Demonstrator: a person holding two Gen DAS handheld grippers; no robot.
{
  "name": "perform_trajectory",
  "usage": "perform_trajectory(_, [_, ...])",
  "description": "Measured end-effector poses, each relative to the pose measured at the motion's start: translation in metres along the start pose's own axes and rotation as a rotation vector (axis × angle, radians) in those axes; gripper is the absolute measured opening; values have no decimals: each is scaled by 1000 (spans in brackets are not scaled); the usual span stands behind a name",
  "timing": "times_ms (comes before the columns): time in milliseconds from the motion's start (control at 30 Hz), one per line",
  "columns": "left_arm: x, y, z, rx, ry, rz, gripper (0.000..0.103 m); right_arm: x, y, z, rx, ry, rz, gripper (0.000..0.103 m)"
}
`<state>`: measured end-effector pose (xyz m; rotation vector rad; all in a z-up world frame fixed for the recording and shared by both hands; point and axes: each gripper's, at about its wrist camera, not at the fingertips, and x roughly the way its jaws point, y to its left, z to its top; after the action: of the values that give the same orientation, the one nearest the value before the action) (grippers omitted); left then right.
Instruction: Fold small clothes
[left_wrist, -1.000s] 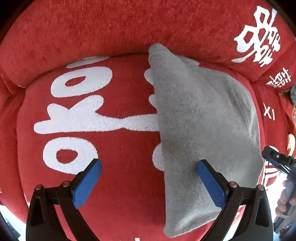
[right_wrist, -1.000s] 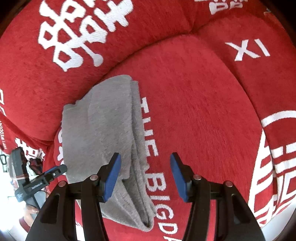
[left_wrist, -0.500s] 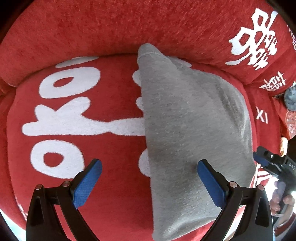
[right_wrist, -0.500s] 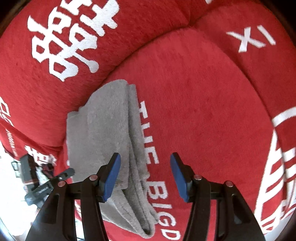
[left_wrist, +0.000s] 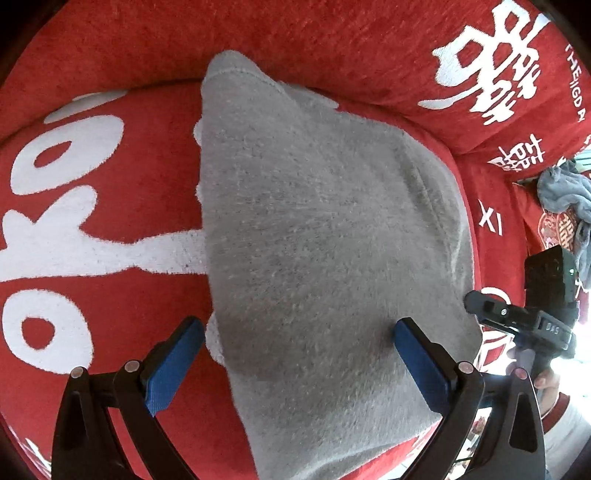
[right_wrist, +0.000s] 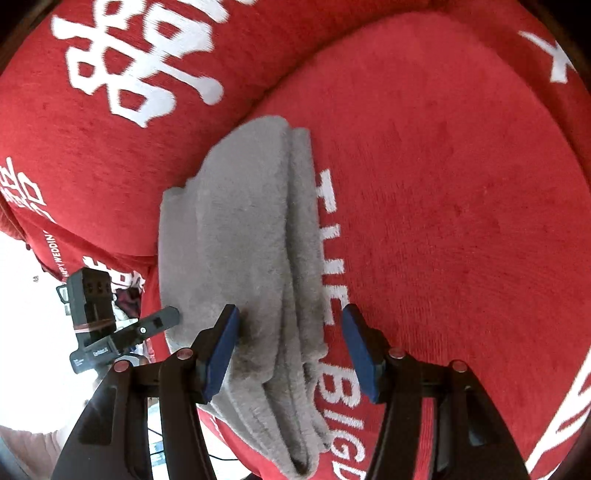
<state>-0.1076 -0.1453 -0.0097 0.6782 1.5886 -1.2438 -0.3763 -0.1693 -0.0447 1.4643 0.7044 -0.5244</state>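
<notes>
Cloth (left_wrist: 325, 236), grey, folded, on red cushion (right_wrist: 461, 192): now nearer both my claws than 1 s ago. Left claw (left_wrist: 295, 354) wide, right claw (right_wrist: 291, 347) narrower, both empty; next fold prob.

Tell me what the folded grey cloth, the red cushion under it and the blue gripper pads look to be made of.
Grey cloth: soft fleece or terry, matte, with a fuzzy nap and a stitched hem at its far corner. Red cushion: chenille-like upholstery, matte, finely ribbed pile with white lettering, seemingly woven in or flocked. Blue pads: probably rubber or textured plastic, judging by the fine grid pattern; the fingers behind them look like black plastic.
</notes>
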Motion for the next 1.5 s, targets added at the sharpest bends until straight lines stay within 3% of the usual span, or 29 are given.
perform_trajectory(467, [18, -17, 9, 42, 4, 4, 103, 23, 23, 12, -126, 78, 35, 65])
perform_trajectory(867, [21, -25, 11, 50, -2, 24, 102, 16, 16, 9, -68, 46, 61, 65])
perform_trajectory(933, [20, -26, 11, 48, -4, 15, 96, 17, 16, 9, -48, 48, 42, 57])
perform_trajectory(967, [17, -25, 10, 51, -10, 9, 90, 16, 13, 9, -42, 51, 29, 46])
perform_trajectory(1033, [11, -24, 8, 60, -28, -3, 80, 15, 16, 8, -31, 43, 29, 36])
perform_trajectory(1100, [4, -21, 5, 66, -43, -25, 66, 10, 21, 6, -37, 29, 23, 32])
perform_trajectory(1200, [-6, -10, 6, 41, -39, -86, 49, 0, 21, 2, 2, 11, 81, 31])
perform_trajectory(1300, [-19, 0, 6, 20, -38, -168, 44, -11, 24, -4, 32, -6, 145, 30])
perform_trajectory(1500, [-44, -7, -10, 69, -43, -211, 44, -25, 45, -21, 39, -22, 222, 30])
